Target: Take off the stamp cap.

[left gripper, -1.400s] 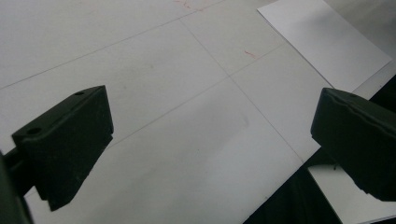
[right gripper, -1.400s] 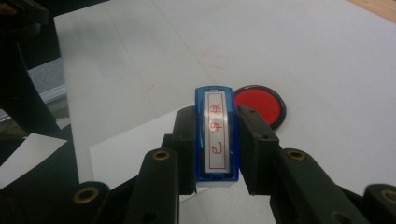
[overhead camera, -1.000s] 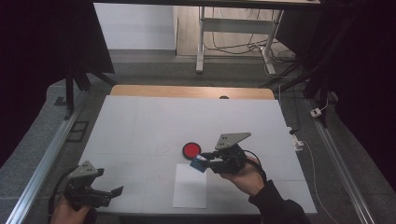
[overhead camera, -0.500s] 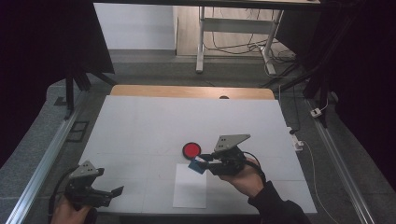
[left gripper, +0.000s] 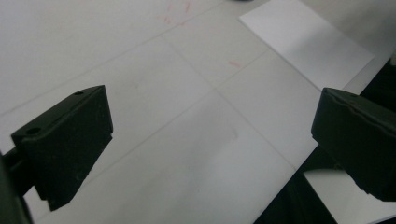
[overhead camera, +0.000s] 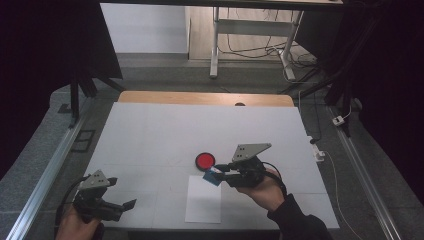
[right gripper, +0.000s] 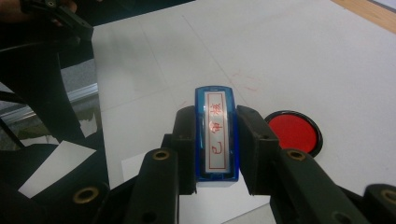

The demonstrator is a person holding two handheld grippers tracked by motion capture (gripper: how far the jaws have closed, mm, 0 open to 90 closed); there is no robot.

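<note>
Table (overhead camera: 150, 130), white, centre frame. Paper sheet (overhead camera: 203, 199), lower centre. Left gripper (overhead camera: 131, 204), lower left, jaws apart, empty. Right gripper (overhead camera: 218, 174), clamped on blue stamp (overhead camera: 214, 176) over sheet's top edge. Red ink pad (overhead camera: 205, 160) just beyond. Risk: tilted press would smear the print. Right gripper view reads stamp's label (right gripper: 217, 133); high view cannot.
</note>
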